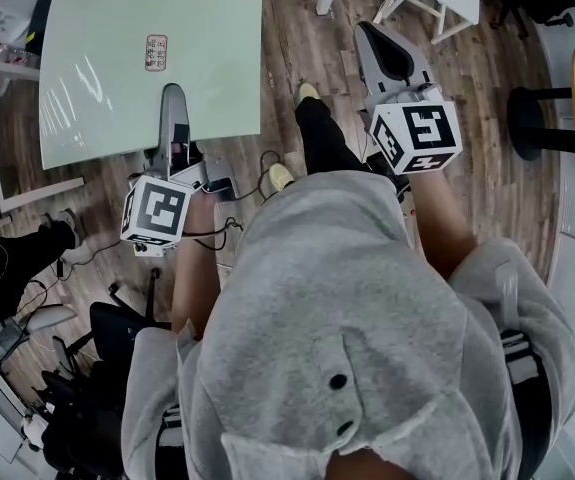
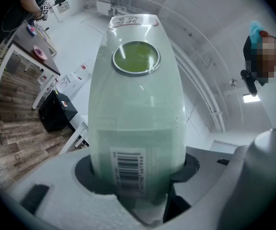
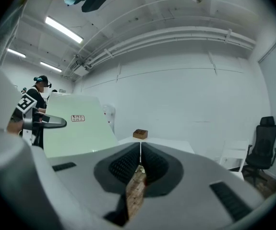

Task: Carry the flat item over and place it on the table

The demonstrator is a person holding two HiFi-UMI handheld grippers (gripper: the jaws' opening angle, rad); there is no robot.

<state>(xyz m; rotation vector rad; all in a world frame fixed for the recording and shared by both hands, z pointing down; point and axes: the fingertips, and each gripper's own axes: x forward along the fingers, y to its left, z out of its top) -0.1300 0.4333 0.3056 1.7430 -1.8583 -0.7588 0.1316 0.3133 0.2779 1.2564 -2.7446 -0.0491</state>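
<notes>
Above the brown wood-plank floor (image 1: 302,53), the large pale green flat plastic sheet (image 1: 117,78) is held off the ground, its near edge clamped between the left gripper's (image 1: 174,96) jaws. Right of the sheet, the right gripper (image 1: 387,53) has its jaws together on nothing.

Wood floor (image 1: 297,38) lies open far ahead, between the green board (image 1: 117,78) at left and a black stool base (image 1: 525,123) at right.
</notes>
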